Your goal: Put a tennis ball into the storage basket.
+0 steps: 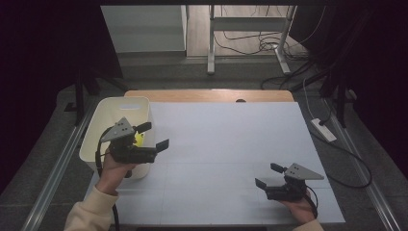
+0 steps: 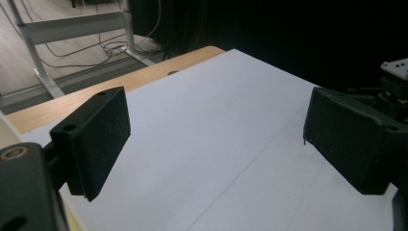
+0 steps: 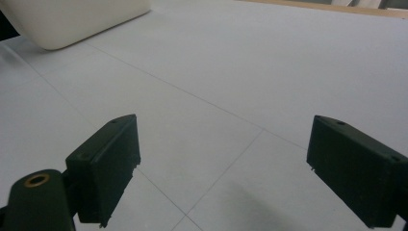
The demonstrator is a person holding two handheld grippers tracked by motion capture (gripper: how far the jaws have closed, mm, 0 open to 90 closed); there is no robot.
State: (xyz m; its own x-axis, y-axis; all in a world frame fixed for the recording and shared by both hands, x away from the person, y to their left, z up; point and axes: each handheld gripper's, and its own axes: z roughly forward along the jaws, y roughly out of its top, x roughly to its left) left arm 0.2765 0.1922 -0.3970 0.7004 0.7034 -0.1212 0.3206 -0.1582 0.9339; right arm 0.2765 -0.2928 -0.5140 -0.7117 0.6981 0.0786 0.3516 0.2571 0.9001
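- Bin (image 1: pixel 103 126), a cream-white tub, stands at the left edge of the white table (image 1: pixel 226 144), near the person's side; something yellow (image 1: pixel 139 139) lies inside it, seen from the high view partly behind the left gripper, too small to identify.
- Left gripper (image 1: pixel 153 136) is held above the bin's right rim, pointing right over the table surface; its jaws stand wide apart with nothing between them.
- Left hand (image 1: pixel 114 166) grips its body, a cream sleeve (image 1: pixel 89 211) coming in from the bottom edge.
- Right gripper (image 1: pixel 268 175) sits low over the near right part of the table, pointing left; its jaws are likewise spread wide and empty, with the right hand (image 1: pixel 298 207) behind it.
- High view alone takes in both grippers well apart, the bare wooden strip (image 1: pixel 207 95) along the table's far edge, and the floor cables (image 1: pixel 250 43) beyond.
- Left gripper view looks across the white surface between its own two open pads (image 2: pixel 98 139), and adds a close look at the wooden strip with a small hole in it, plus part of the other gripper at the right edge.
- Right gripper view looks along the table between its spread pads (image 3: pixel 108 166) and shows the bin's rounded lower corner (image 3: pixel 72 19) resting on the surface at upper left, a side the high view does not present; faint seam lines cross the table here.
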